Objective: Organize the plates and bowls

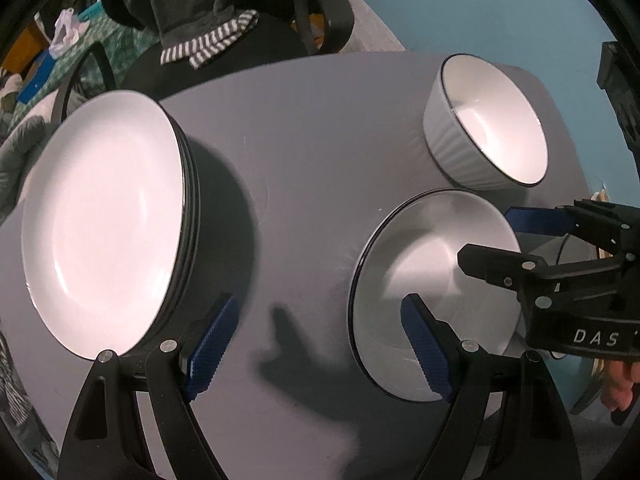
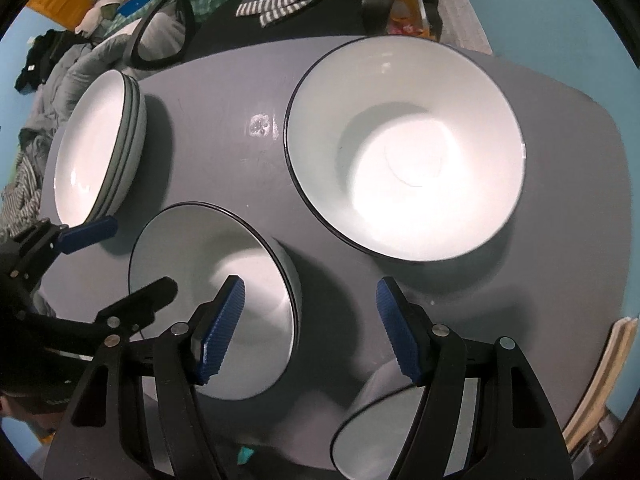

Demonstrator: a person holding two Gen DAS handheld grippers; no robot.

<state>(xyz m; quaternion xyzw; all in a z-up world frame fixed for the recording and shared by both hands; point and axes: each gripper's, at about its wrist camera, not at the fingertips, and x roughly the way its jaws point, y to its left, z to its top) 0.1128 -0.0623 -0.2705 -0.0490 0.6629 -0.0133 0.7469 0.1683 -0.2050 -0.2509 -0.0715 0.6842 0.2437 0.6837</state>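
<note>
A stack of white dark-rimmed plates [image 1: 104, 220] [image 2: 96, 148] sits at the left of the grey table [image 1: 288, 140]. A small shallow bowl [image 1: 424, 280] [image 2: 200, 256] lies in the middle, and a large deep bowl [image 1: 492, 128] [image 2: 404, 152] stands behind it. My left gripper [image 1: 320, 348] hangs open over bare table between the plate stack and the small bowl. My right gripper [image 2: 310, 328] is open and straddles the small bowl's right rim: one pad [image 2: 222, 328] is over its inside, the other outside. Whether it touches is unclear.
Another white bowl [image 2: 384, 432] sits at the table's near edge under the right gripper. A black chair with dark clothing and a striped cloth [image 1: 212, 44] stands behind the table. Clutter lies on the floor at far left.
</note>
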